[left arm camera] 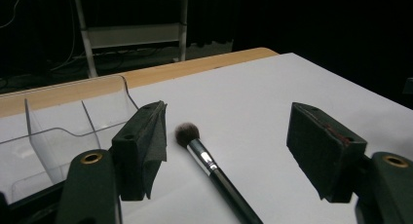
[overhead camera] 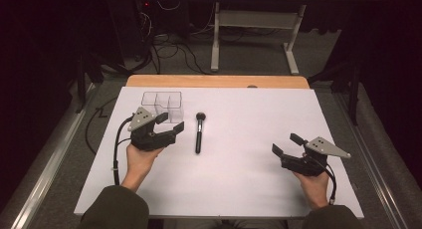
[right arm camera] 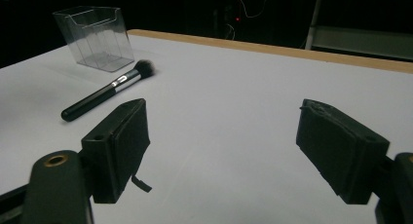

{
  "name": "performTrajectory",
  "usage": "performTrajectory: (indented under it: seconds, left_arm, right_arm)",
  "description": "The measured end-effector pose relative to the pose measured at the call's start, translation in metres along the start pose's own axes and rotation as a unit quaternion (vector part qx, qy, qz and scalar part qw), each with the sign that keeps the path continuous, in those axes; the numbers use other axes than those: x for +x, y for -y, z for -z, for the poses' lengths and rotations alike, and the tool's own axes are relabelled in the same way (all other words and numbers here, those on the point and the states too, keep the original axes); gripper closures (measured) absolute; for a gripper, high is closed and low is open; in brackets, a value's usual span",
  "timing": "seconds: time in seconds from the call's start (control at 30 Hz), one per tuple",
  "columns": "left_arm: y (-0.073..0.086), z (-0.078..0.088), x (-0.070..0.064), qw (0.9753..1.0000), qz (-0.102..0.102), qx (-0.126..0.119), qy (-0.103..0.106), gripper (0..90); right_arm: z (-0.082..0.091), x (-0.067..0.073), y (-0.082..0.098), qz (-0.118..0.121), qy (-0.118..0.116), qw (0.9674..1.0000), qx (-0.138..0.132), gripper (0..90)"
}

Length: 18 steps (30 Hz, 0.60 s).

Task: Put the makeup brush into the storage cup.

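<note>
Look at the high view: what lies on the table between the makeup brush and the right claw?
Nothing: between the makeup brush and the right claw the white table is bare, as the high view shows.

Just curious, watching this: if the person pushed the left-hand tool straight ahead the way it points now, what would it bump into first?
Probably the makeup brush: it lies between the open jaws of the left tool. Depth is hard to judge; the clear organizer sits just beside the line.

Dim lab or recording studio: white-topped table (overhead camera: 239,189), black surrounds, floor cables (overhead camera: 169,52), equipment rack (overhead camera: 164,10).
</note>
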State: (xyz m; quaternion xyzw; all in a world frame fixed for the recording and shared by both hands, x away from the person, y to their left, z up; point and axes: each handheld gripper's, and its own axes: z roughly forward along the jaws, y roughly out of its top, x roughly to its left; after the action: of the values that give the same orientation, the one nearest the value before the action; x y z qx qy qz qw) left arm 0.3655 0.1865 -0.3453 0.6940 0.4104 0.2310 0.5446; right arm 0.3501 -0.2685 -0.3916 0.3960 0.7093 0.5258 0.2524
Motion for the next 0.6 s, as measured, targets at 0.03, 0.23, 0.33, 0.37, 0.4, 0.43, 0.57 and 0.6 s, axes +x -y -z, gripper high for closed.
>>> performTrajectory:
  seconds: [0.03, 0.23, 0.33, 0.37, 0.4, 0.43, 0.57, 0.6]
  left_arm:
    - [-0.001, -0.001, 0.0, 1.0, 0.001, -0.001, 0.0, 31.1]
    - [-0.006, -0.007, -0.003, 1.0, -0.004, 0.0, 0.005, 31.0]
    - [-0.009, -0.01, -0.004, 1.0, -0.004, -0.001, 0.006, 31.0]
    - [-0.01, -0.012, -0.005, 1.0, -0.005, 0.0, 0.006, 31.0]
    - [-0.011, -0.012, -0.005, 1.0, -0.005, 0.0, 0.007, 31.0]
    - [-0.011, -0.012, -0.005, 1.0, -0.005, 0.0, 0.007, 31.0]
    - [-0.013, -0.015, -0.005, 1.0, -0.005, 0.0, 0.007, 31.0]
    - [-0.013, -0.016, -0.005, 1.0, -0.005, 0.0, 0.006, 31.0]
  right_arm:
    - [0.0, 0.0, 0.0, 0.0, 0.0, 1.0, 0.0, 21.3]
    - [0.0, 0.0, 0.0, -0.003, 0.0, 1.0, 0.0, 21.3]
    - [0.0, 0.0, 0.0, -0.001, -0.001, 1.0, 0.0, 21.3]
    - [0.0, 0.0, 0.0, -0.001, -0.001, 1.0, 0.0, 21.3]
    - [0.0, 0.0, 0.0, -0.001, 0.0, 1.0, 0.0, 21.3]
    - [0.0, 0.0, 0.0, -0.001, -0.001, 1.0, 0.0, 21.3]
    - [0.0, 0.0, 0.0, -0.001, -0.001, 1.0, 0.0, 21.3]
    - [0.0, 0.0, 0.0, -0.001, 0.0, 1.0, -0.001, 21.3]
